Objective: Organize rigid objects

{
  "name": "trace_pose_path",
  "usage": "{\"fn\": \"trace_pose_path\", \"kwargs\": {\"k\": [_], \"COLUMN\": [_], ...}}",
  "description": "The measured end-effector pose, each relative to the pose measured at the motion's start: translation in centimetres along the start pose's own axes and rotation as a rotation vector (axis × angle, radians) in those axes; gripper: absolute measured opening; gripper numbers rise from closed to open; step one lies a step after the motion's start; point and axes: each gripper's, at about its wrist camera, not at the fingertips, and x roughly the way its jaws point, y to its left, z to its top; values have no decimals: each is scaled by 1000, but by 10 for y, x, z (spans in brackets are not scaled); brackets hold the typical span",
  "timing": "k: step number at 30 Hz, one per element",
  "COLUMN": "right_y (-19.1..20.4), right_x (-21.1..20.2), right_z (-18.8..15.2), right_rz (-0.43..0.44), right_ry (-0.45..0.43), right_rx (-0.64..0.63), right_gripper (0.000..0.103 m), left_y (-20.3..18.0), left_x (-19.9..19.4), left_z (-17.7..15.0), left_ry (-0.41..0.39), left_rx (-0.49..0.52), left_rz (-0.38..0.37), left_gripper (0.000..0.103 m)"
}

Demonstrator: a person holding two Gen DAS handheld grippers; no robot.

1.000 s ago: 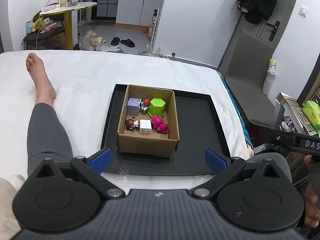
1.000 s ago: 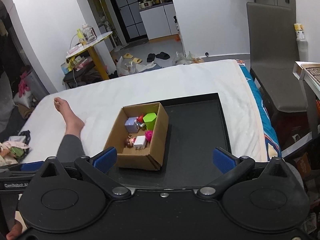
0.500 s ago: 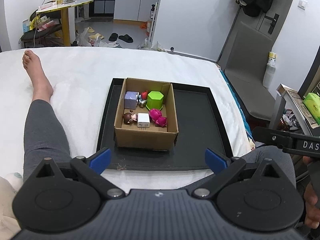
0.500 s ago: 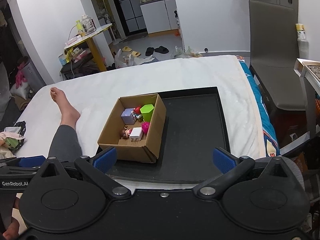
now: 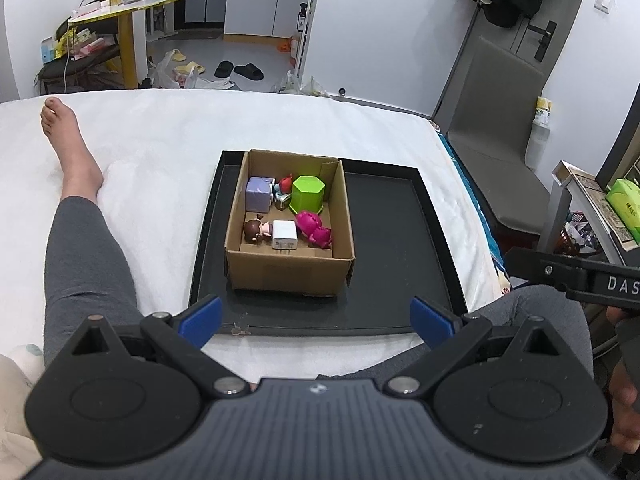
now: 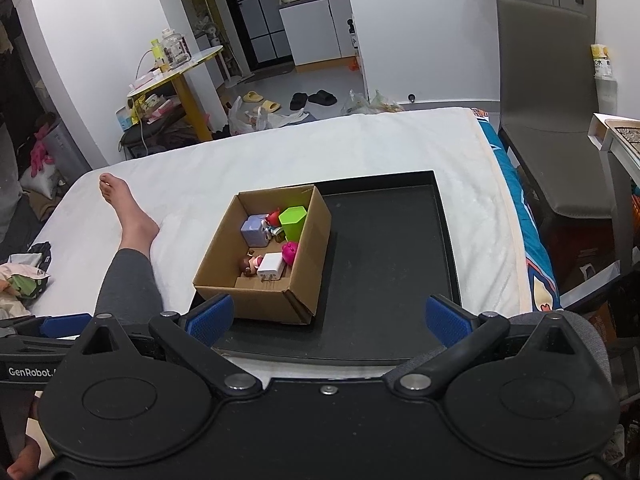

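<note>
The cardboard box (image 5: pixel 289 240) sits on the left half of the black tray (image 5: pixel 400 248), holding a white charger (image 5: pixel 284 235), a green hexagonal block (image 5: pixel 308 194), a lilac cube (image 5: pixel 259 194) and small figurines. These look light, stiff and smooth; the flat sides are probably the best hold. The left gripper (image 5: pixel 316 316) and right gripper (image 6: pixel 330 316) are both spread wide, empty, at the tray's near edge. The box walls crowd the contents; the tray's right half offers open room.

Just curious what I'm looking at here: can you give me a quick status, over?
Left gripper open, right gripper open, both empty. Toys and white charger inside cardboard box on black tray. Nothing blocking.
</note>
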Motion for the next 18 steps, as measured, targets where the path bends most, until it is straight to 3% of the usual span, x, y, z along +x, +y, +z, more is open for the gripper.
{"fn": "trace_pose_path", "kwargs": {"k": [18], "right_y": [-1], "right_x": [2], "right_z": [-2], "right_rz": [-3], "right_ry": [5], "right_rx": [0], "right_gripper": [103], "left_y": [-2], "left_x": [3], "left_z": [-1], "left_ry": [6], "left_rx": [20], "left_rz": [26], "left_gripper": [100]}}
